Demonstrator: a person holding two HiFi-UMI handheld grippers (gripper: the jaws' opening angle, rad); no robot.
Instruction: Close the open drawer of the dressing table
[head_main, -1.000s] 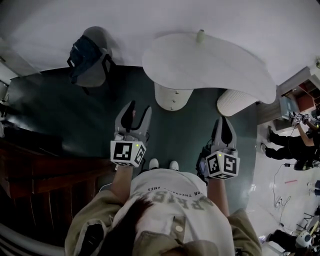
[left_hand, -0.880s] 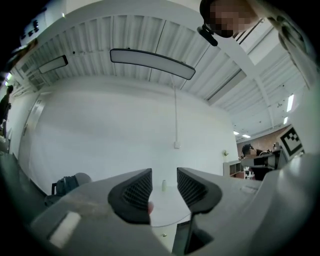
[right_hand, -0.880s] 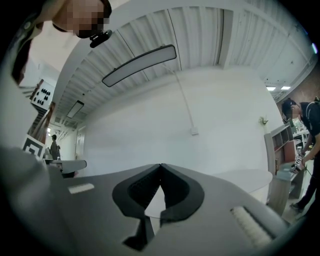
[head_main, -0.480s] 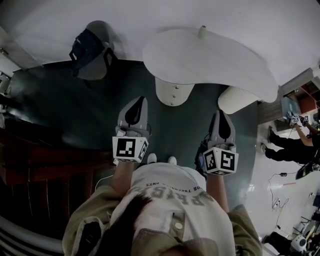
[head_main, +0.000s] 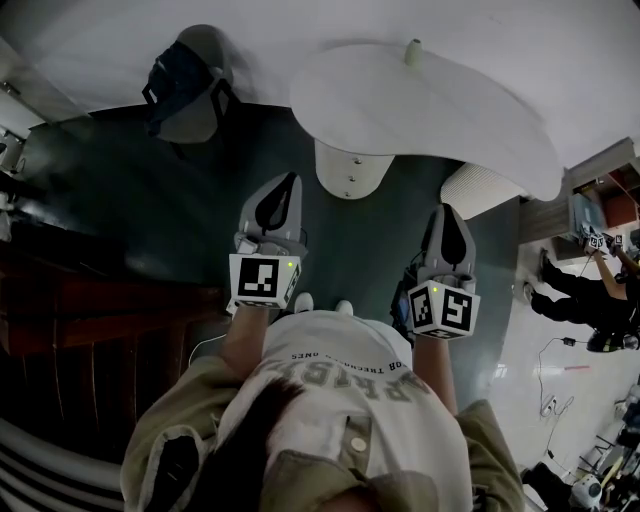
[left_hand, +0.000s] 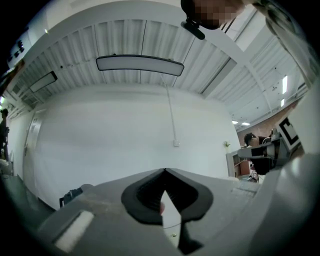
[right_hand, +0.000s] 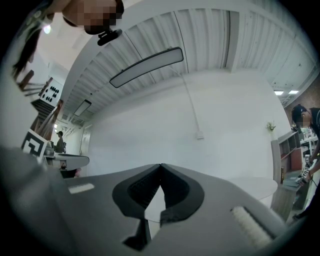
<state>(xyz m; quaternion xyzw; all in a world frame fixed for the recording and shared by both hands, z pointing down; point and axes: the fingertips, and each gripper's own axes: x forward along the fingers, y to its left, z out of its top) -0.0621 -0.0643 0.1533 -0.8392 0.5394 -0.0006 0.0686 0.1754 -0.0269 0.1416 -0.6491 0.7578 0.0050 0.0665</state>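
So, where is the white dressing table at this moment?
In the head view, the white dressing table stands at the top, from the middle to the right, ahead of the person. The grey chair is on its left.

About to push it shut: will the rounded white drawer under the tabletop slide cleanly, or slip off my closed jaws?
The drawer looks rigid, so it should slide rather than flex. Its front is smooth and curved, so the shut left hand-held gripper may skid sideways unless centred. The table looks broad, unlikely to tip.
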